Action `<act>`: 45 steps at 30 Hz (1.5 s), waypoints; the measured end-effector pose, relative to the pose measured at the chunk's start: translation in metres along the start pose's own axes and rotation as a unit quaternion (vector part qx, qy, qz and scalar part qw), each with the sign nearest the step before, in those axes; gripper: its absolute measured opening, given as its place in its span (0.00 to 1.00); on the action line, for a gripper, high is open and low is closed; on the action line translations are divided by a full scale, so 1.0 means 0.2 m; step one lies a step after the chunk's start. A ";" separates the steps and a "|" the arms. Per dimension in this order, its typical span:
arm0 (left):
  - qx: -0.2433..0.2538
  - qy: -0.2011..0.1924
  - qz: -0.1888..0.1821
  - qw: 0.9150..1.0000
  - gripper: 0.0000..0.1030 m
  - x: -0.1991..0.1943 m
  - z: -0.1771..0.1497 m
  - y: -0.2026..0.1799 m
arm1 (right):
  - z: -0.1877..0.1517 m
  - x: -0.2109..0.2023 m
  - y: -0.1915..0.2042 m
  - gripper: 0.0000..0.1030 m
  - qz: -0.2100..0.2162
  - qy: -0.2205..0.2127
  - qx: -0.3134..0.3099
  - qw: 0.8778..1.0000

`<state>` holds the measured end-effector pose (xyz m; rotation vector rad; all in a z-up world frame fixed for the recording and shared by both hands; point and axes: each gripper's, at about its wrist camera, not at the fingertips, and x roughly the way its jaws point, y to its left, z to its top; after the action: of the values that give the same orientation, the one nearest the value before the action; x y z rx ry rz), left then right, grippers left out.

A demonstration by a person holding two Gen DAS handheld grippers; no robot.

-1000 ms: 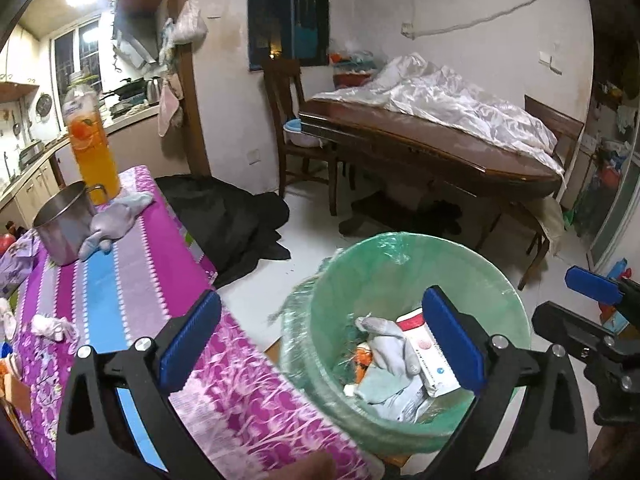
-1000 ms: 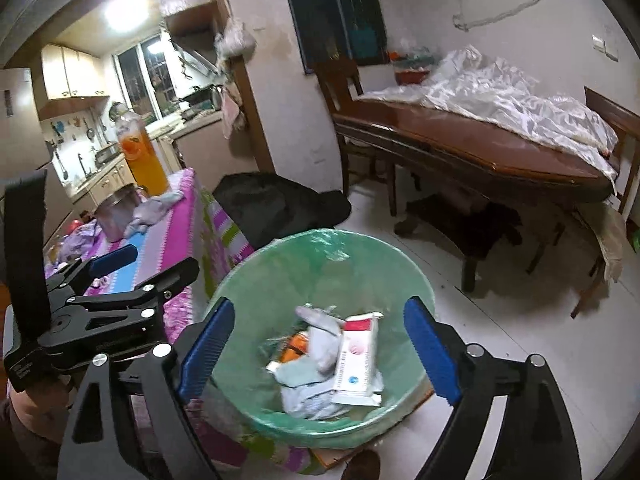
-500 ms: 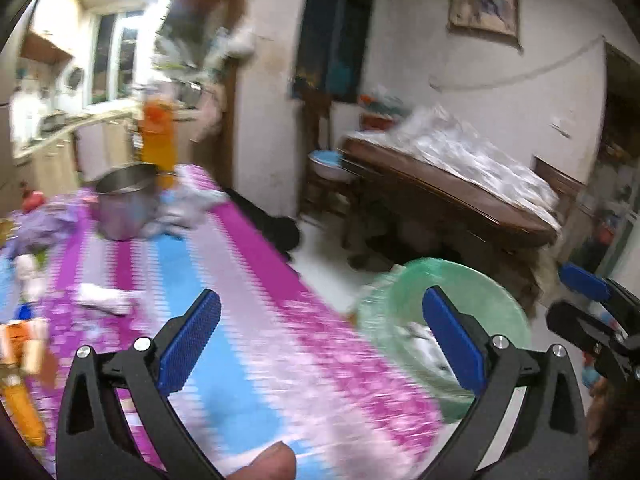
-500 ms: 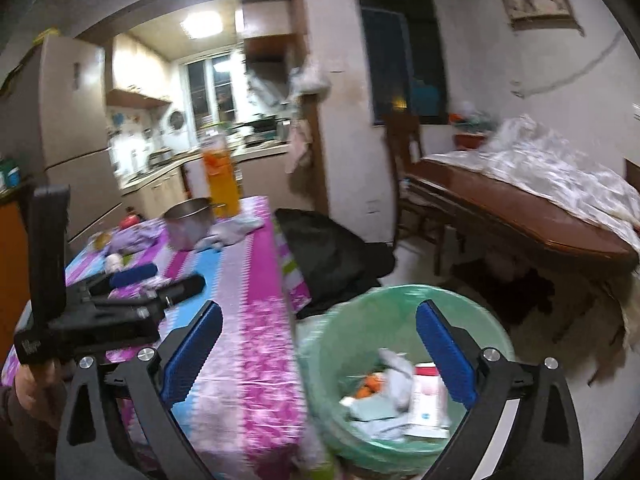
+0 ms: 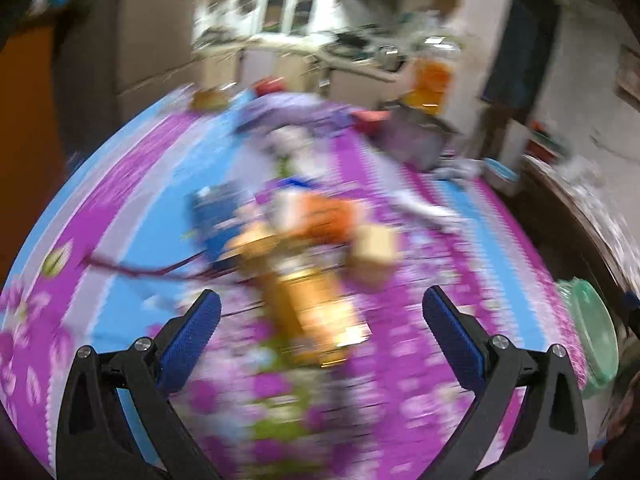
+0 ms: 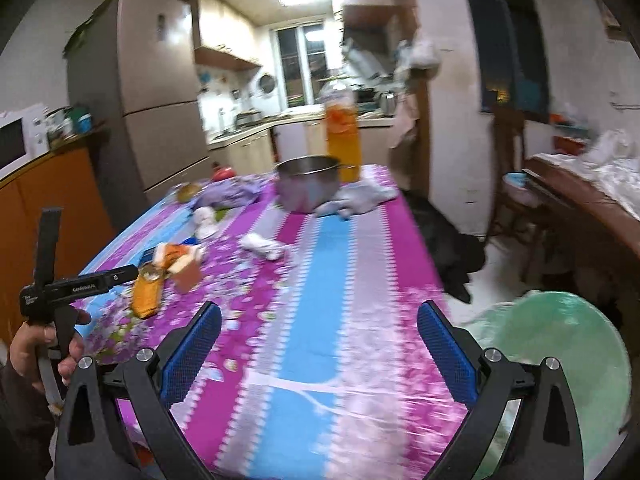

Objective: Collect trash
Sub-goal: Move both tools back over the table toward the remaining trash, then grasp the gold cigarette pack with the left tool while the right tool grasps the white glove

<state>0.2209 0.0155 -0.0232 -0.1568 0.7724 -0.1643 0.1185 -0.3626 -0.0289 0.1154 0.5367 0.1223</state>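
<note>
the left gripper (image 5: 320, 312) hangs over the near left part of the table (image 6: 320, 280), which wears a cloth striped in purple, blue and grey; its blue-padded jaws stand wide apart with nothing pressed between them; just beyond them lies a heap of trash (image 5: 316, 248), blurred in this view: an orange bottle on its side, an orange wrapper, a tan box and a blue packet; in the right wrist view the same heap (image 6: 168, 272) sits on the left side of the cloth, with the left gripper (image 6: 96, 282) pointing at it from the near left, held in the person's hand (image 6: 44, 348);

the right gripper (image 6: 318, 320) is over the near edge of the table, jaws spread wide and bare after just opening further; a crumpled white tissue (image 6: 264, 246) lies mid-table, well beyond the jaws; farther off stand a steel pot (image 6: 308, 186), a grey cloth (image 6: 360, 198) touching its right side, and a tall bottle of orange drink (image 6: 342, 136) behind it;

the green-lined trash bin (image 6: 560, 360) stands on the floor just right of the table's near corner; its inside cannot be made out.
</note>
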 end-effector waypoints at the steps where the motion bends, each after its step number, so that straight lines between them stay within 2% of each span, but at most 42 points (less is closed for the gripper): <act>1: -0.009 0.013 -0.003 1.000 0.94 0.02 -0.01 0.05 | 0.00 0.04 0.04 0.95 0.010 0.005 -0.005 1.000; 5: -0.010 0.041 -0.029 0.999 0.94 0.08 -0.03 0.08 | 0.00 0.18 0.19 0.95 0.038 0.023 -0.024 0.999; 9: -0.018 0.053 -0.035 0.998 0.91 0.17 0.00 0.06 | 0.00 0.27 0.28 0.95 0.051 0.034 -0.036 0.997; 11: -0.023 0.062 -0.037 0.997 0.77 0.21 0.00 0.05 | -0.01 0.31 0.31 0.95 0.055 0.039 -0.039 0.997; 15: -0.017 0.061 -0.029 0.998 0.65 0.23 -0.02 0.05 | -0.01 0.38 0.31 0.95 0.057 0.049 -0.039 0.996; 18: -0.019 0.059 -0.030 0.998 0.51 0.24 -0.02 0.05 | 0.00 0.46 0.31 0.95 0.070 0.057 -0.034 0.995; 20: -0.020 0.059 -0.033 0.997 0.37 0.24 -0.02 0.05 | 0.00 0.50 0.32 0.94 0.079 0.062 -0.034 0.994; 22: -0.024 0.064 -0.050 0.996 0.30 0.25 -0.02 0.04 | 0.02 0.55 0.34 0.91 0.092 0.068 -0.043 0.992; 25: -0.015 0.065 -0.059 0.996 0.19 0.24 -0.02 0.03 | 0.08 0.68 0.36 0.79 0.100 0.081 -0.074 0.989; 27: -0.013 0.063 -0.060 0.996 0.19 0.23 -0.02 0.03 | 0.15 0.80 0.34 0.67 0.096 0.089 -0.094 0.987; 29: -0.013 0.065 -0.065 0.996 0.18 0.23 -0.02 0.03 | 0.22 0.91 0.33 0.62 0.088 0.098 -0.114 0.985; 35: -0.009 0.070 -0.075 0.995 0.18 0.26 -0.02 0.04 | 0.35 1.28 0.38 0.61 0.095 0.158 -0.198 0.963; 41: 0.002 0.077 -0.083 0.994 0.19 0.27 0.01 0.04 | 0.38 1.55 0.45 0.61 0.093 0.207 -0.227 0.947; 43: 0.000 0.081 -0.090 0.993 0.19 0.28 0.01 0.05 | 0.38 1.60 0.45 0.58 0.092 0.214 -0.223 0.947; 45: -0.001 0.083 -0.095 0.992 0.19 0.28 0.01 0.06 | 0.38 1.61 0.45 0.46 0.091 0.214 -0.215 0.948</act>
<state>0.2629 0.0157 -0.0612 -0.2201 0.9221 -0.3615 0.4245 -0.2331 -0.1140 -0.2973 0.9201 0.4494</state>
